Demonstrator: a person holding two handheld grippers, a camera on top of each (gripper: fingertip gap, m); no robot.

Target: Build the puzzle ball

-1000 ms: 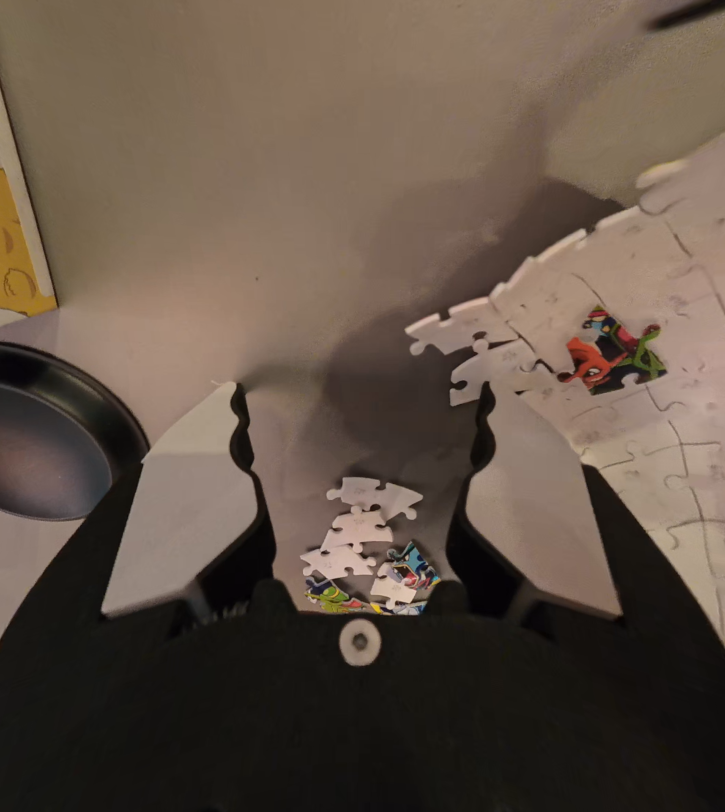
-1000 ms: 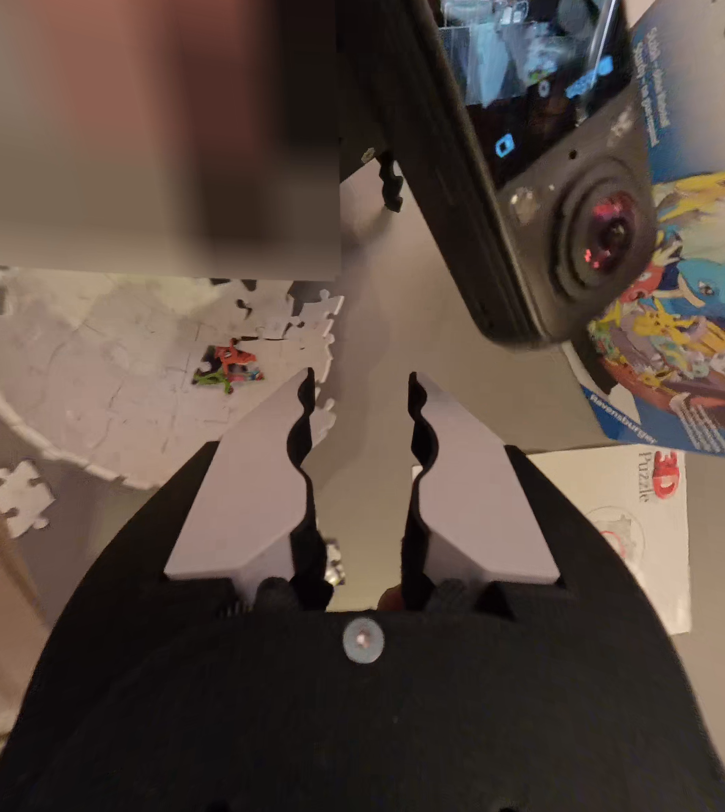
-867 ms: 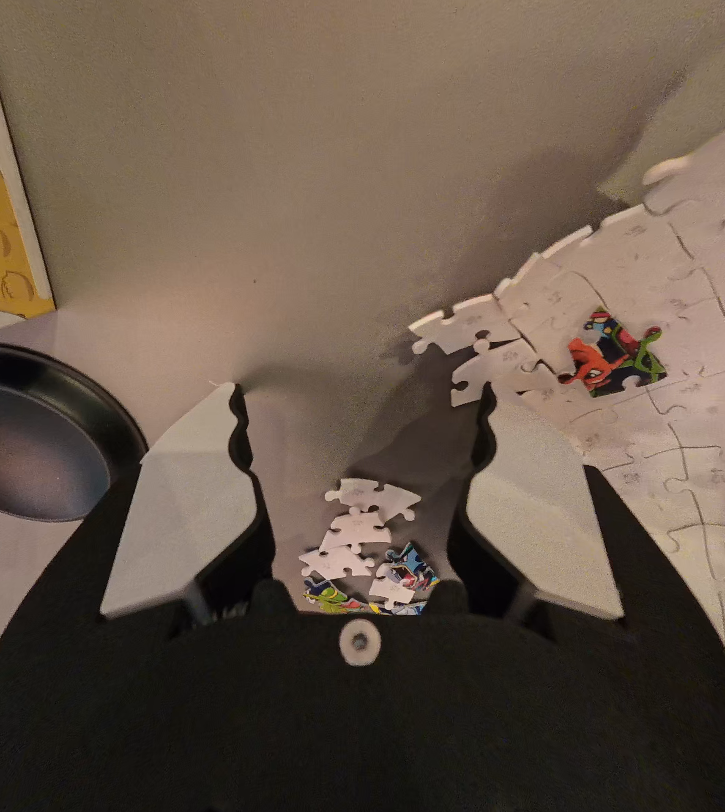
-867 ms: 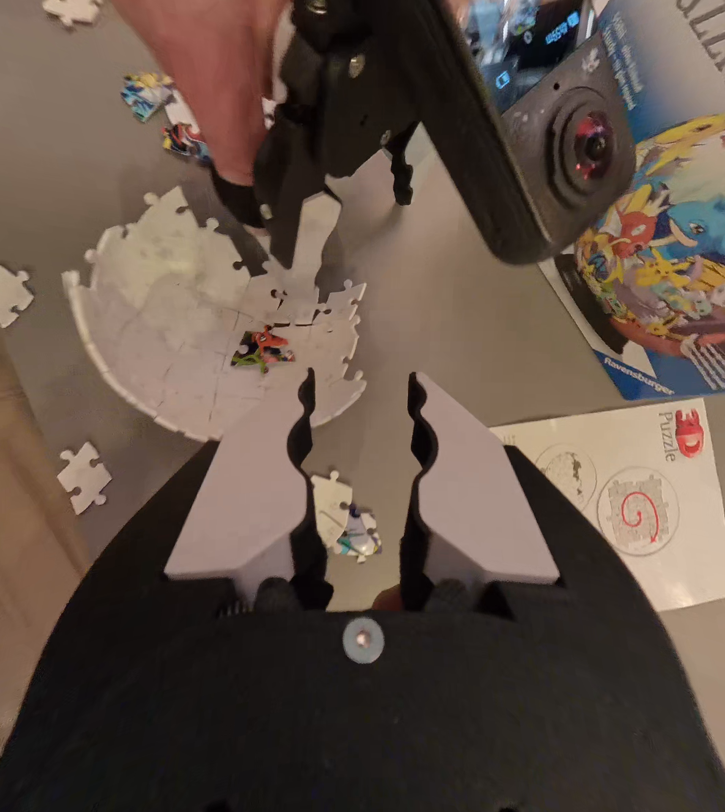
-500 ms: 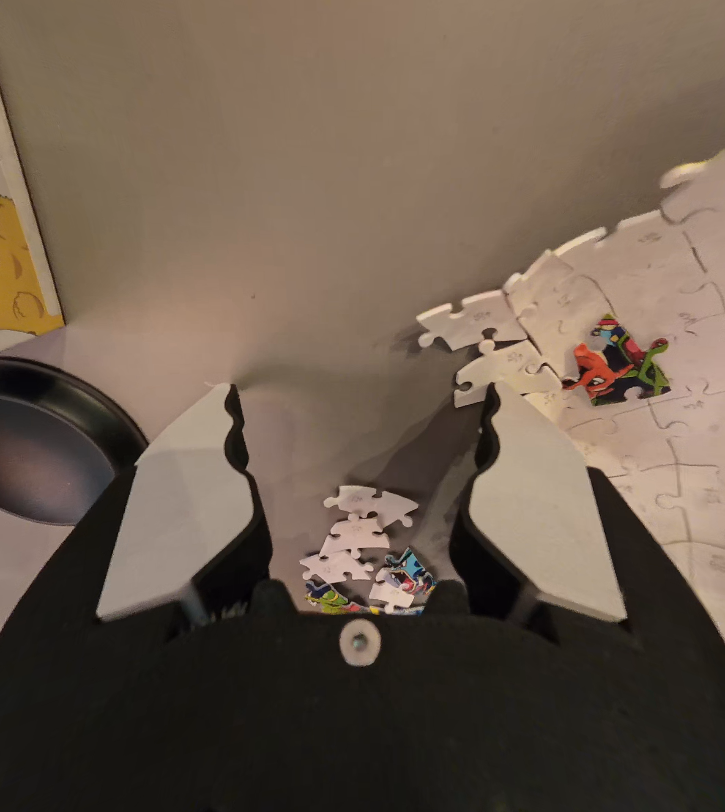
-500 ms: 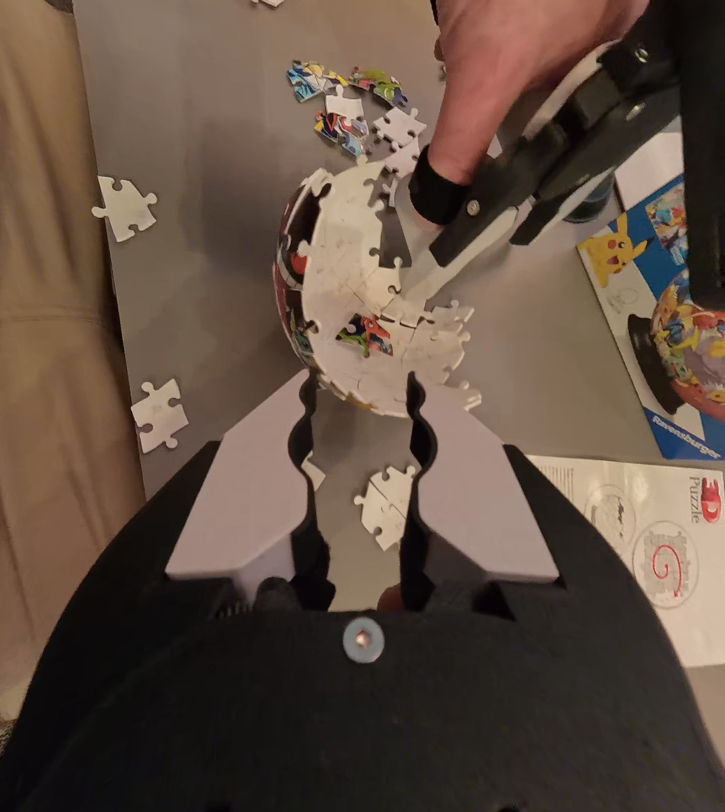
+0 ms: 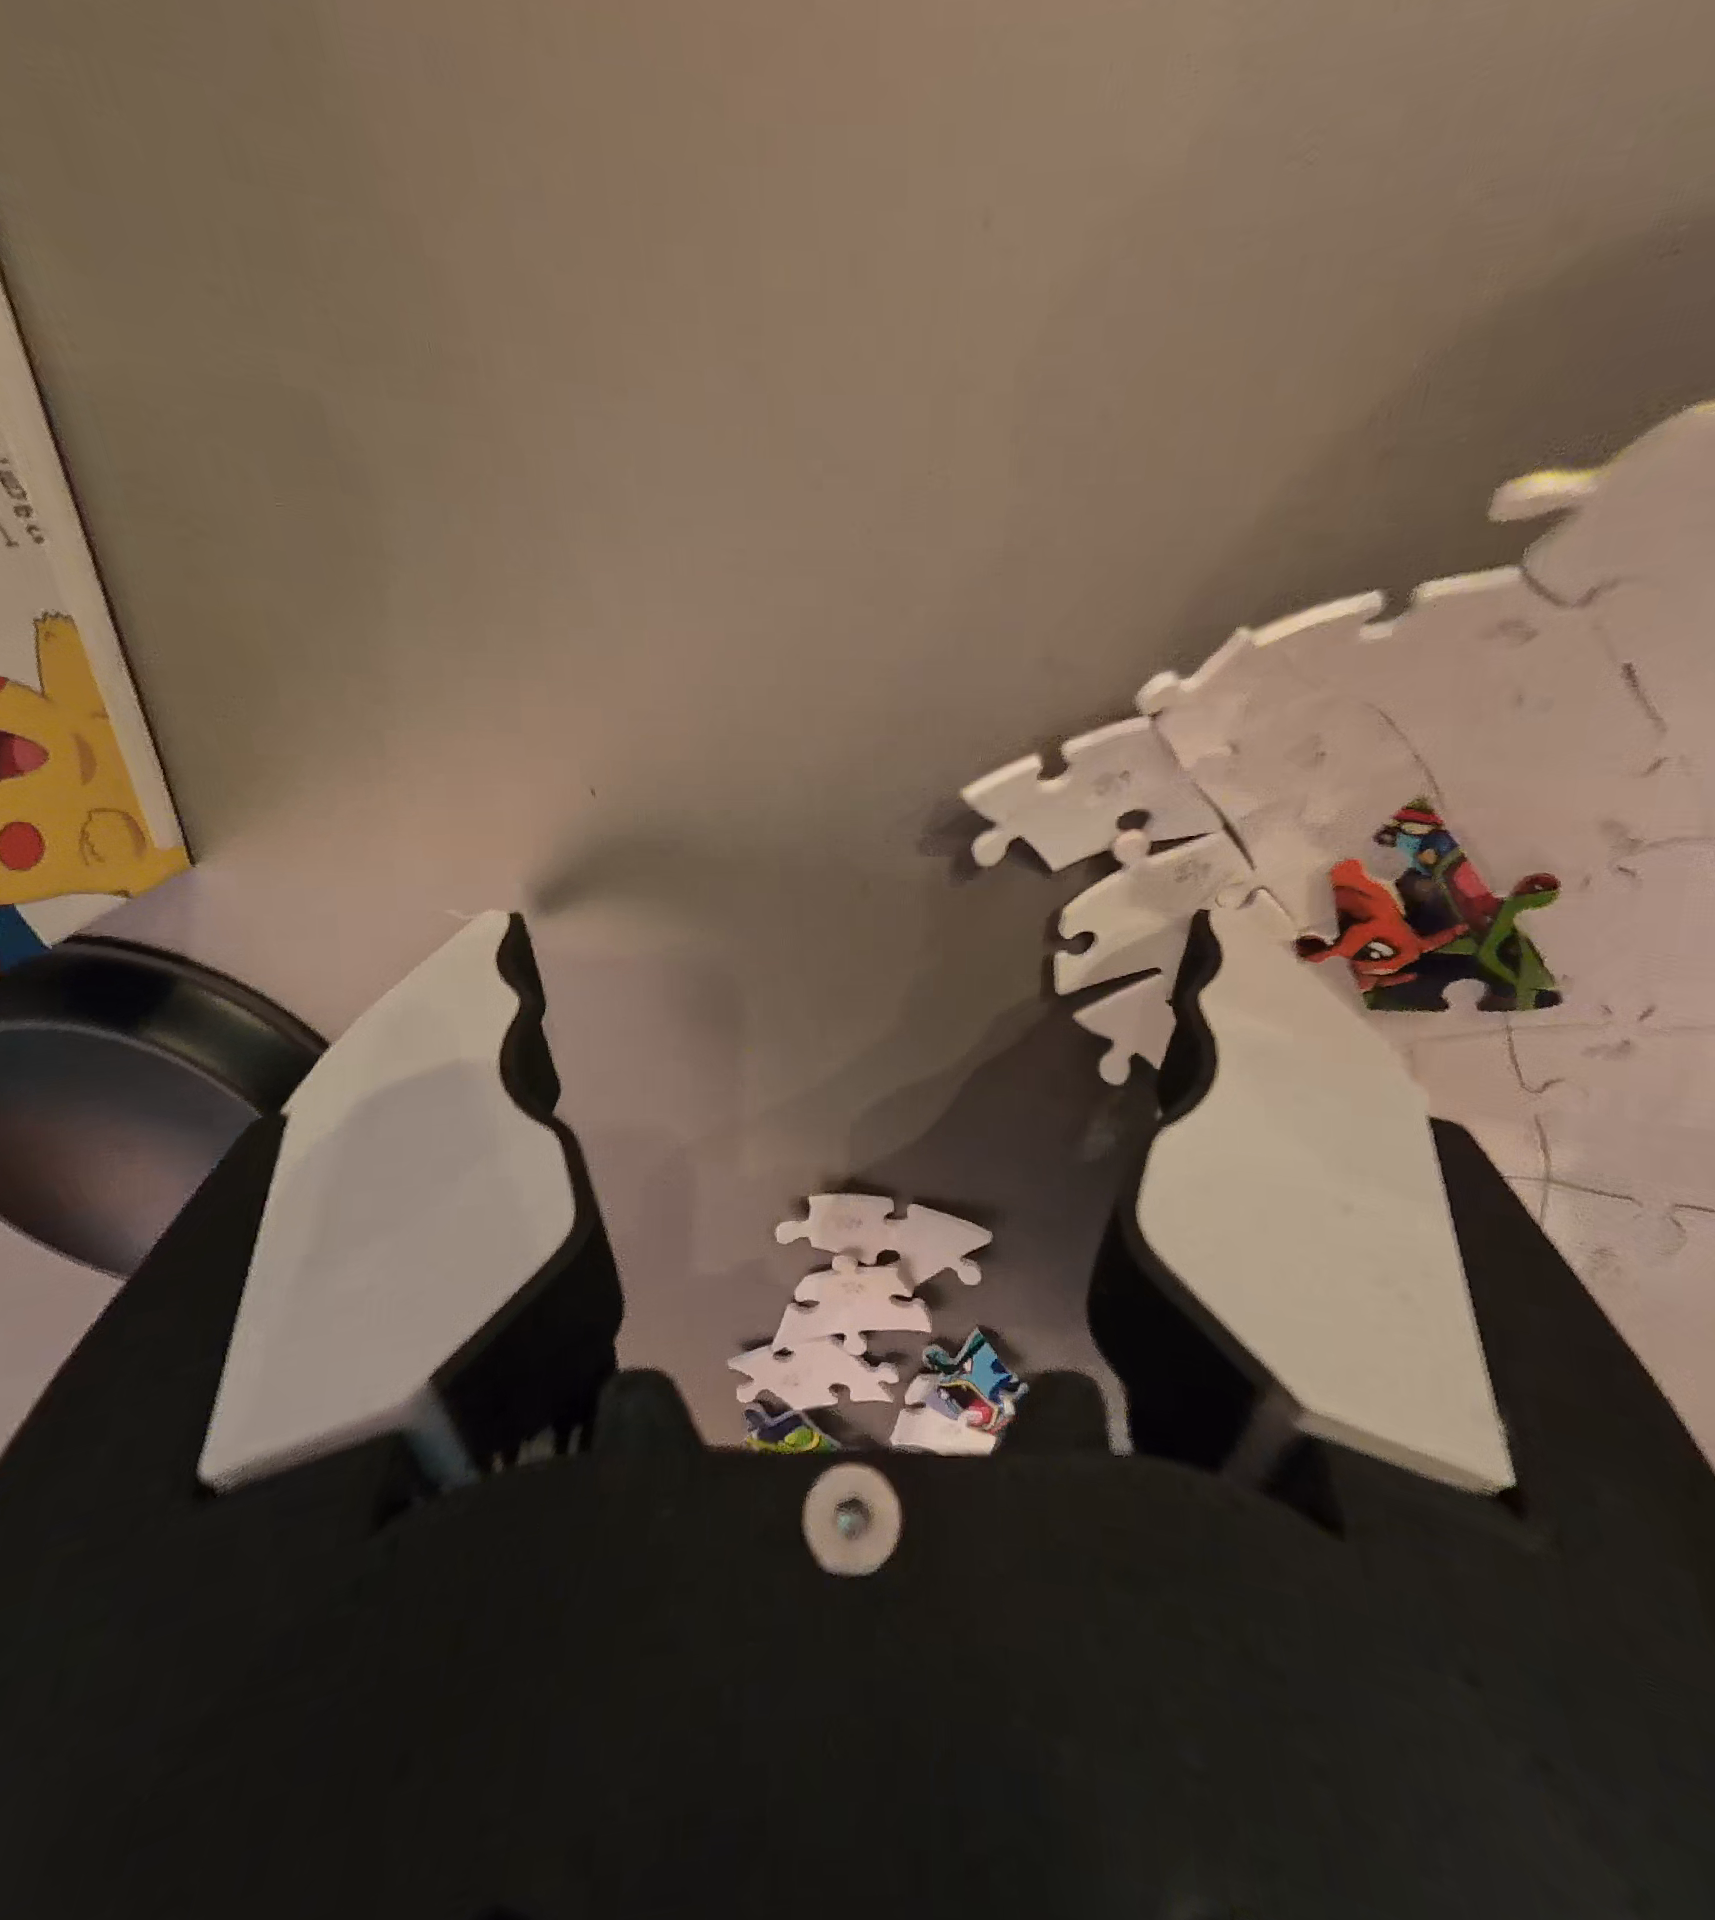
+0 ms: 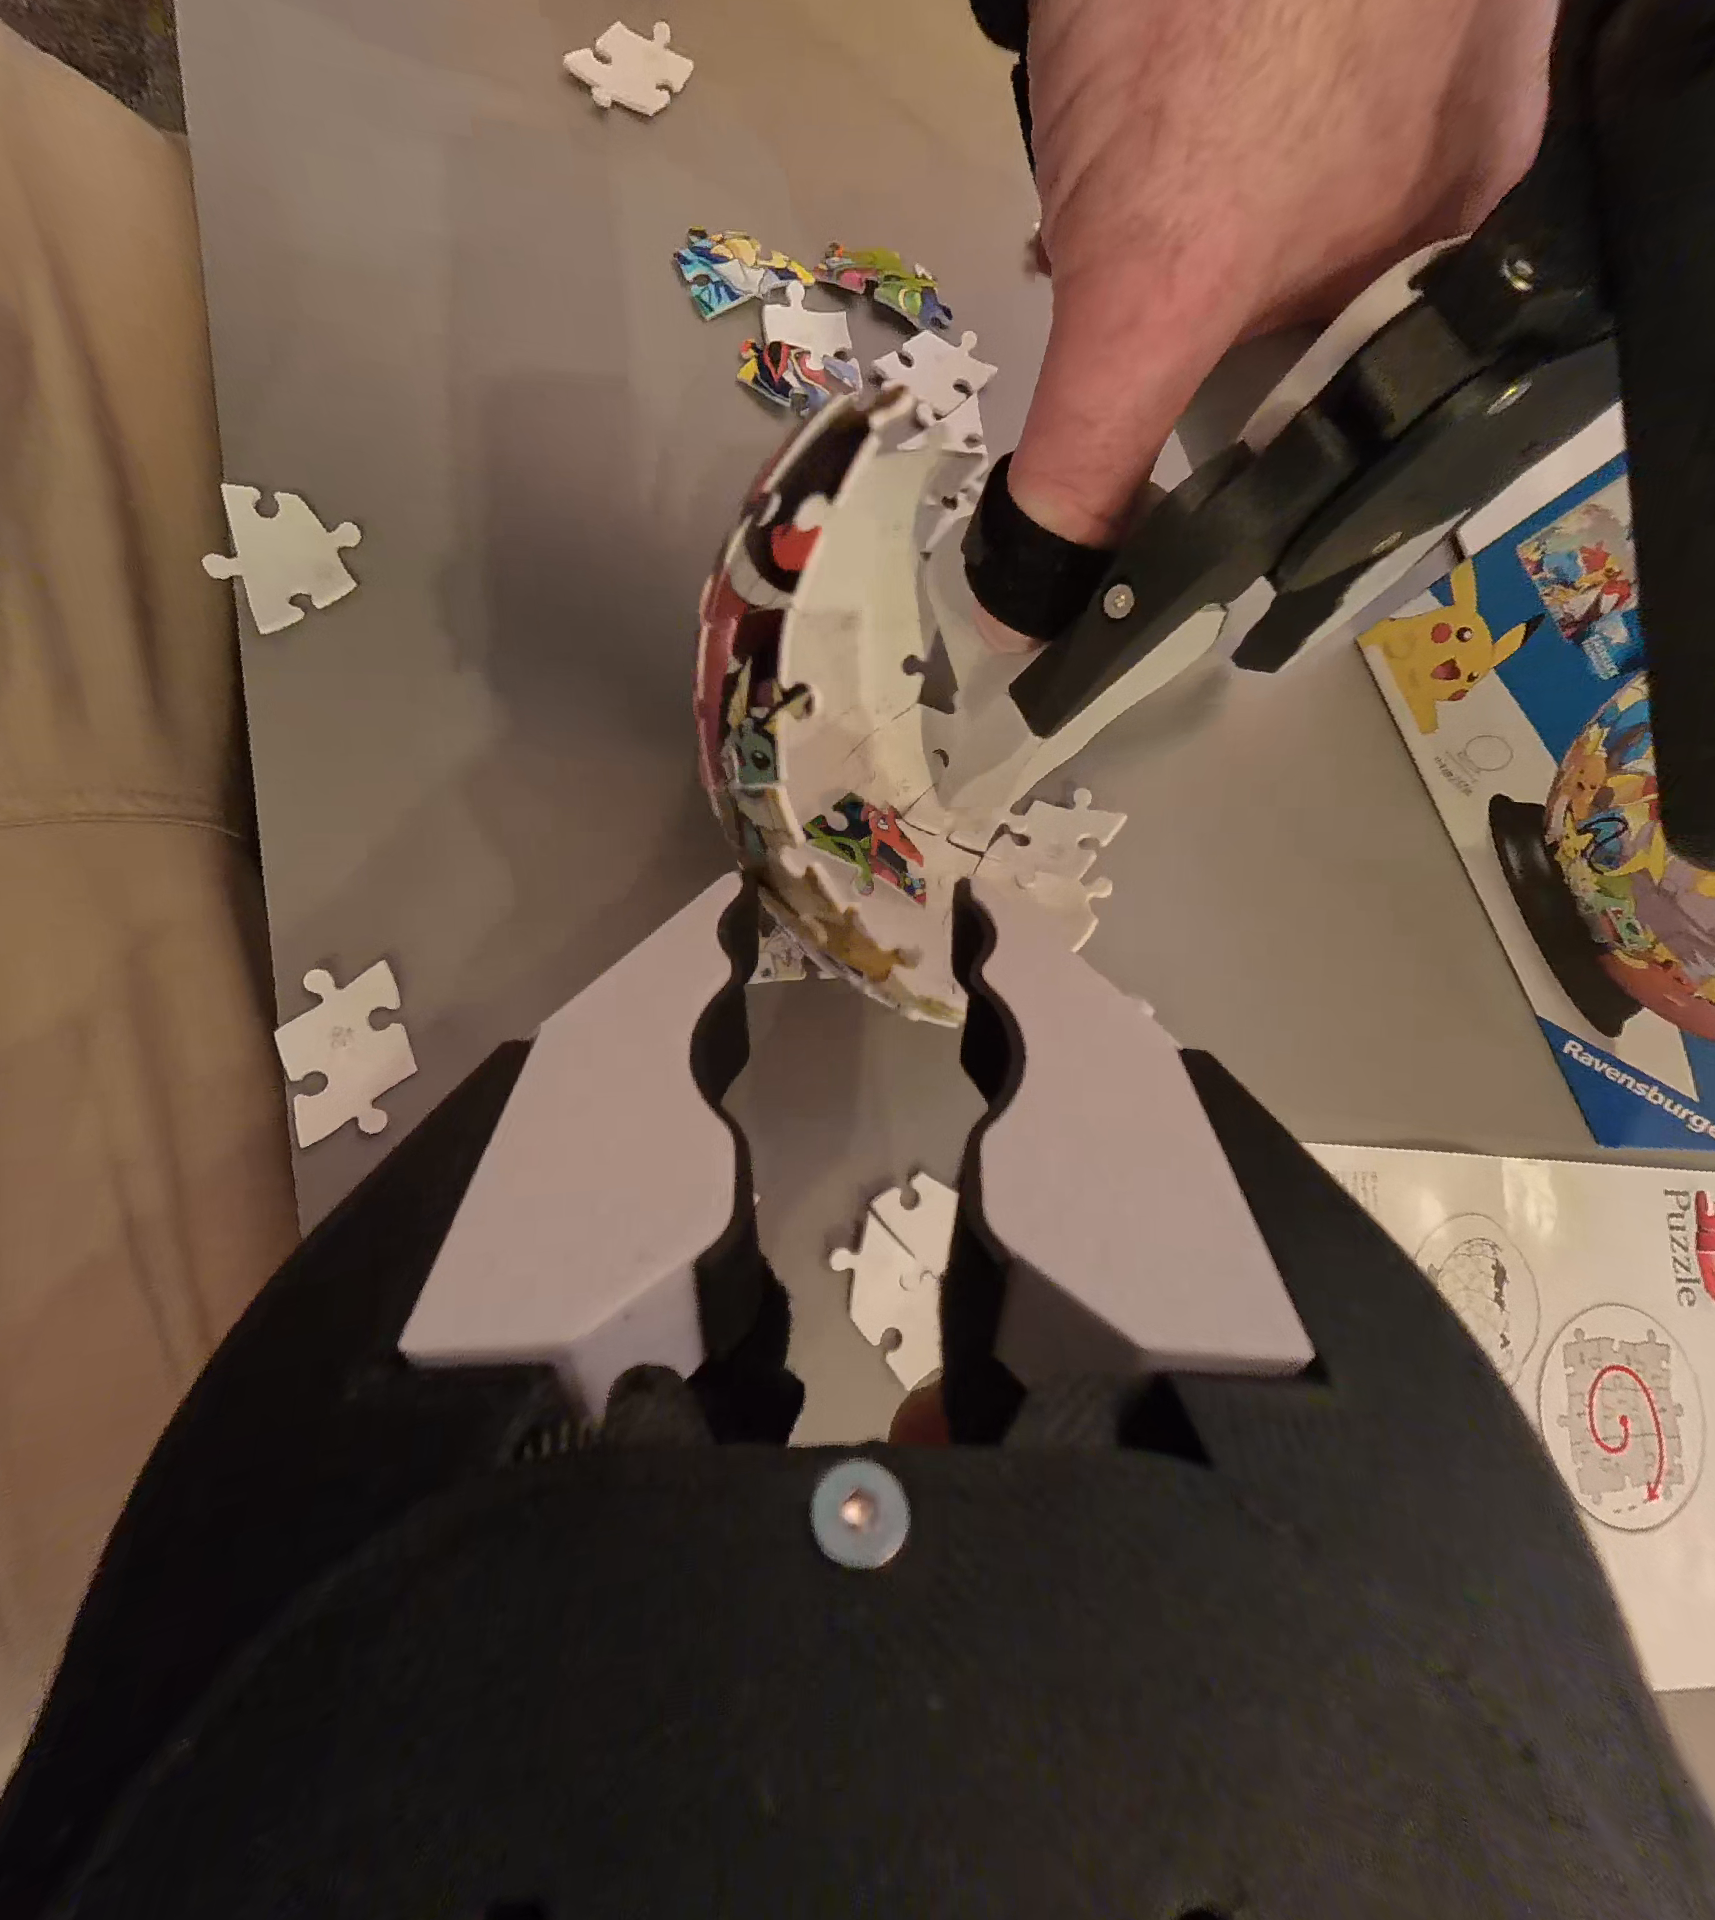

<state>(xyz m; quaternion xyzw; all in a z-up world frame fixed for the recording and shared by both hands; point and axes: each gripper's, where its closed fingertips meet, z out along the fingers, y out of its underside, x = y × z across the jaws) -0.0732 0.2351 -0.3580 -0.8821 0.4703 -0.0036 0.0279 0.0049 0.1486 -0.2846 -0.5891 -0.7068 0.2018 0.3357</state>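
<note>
Mostly bare grey worktop (image 8: 479,312) left of the half-built puzzle ball (image 8: 837,707), standing on edge. Left tongs (image 7: 853,935) gape wide inside its rim; right tongs (image 8: 851,899) part-open, empty, just beside its lower edge.

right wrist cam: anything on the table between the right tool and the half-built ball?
Only bare grey table between the right tool tips and the half-built ball; a loose white piece lies nearer, between its fingers.

Half-built ball (image 8: 832,707): white inside, bright cartoon print outside. Loose pieces (image 8: 287,556): mostly white. Table (image 8: 479,364): plain grey. Box (image 8: 1559,790): blue with yellow cartoon figure.
</note>
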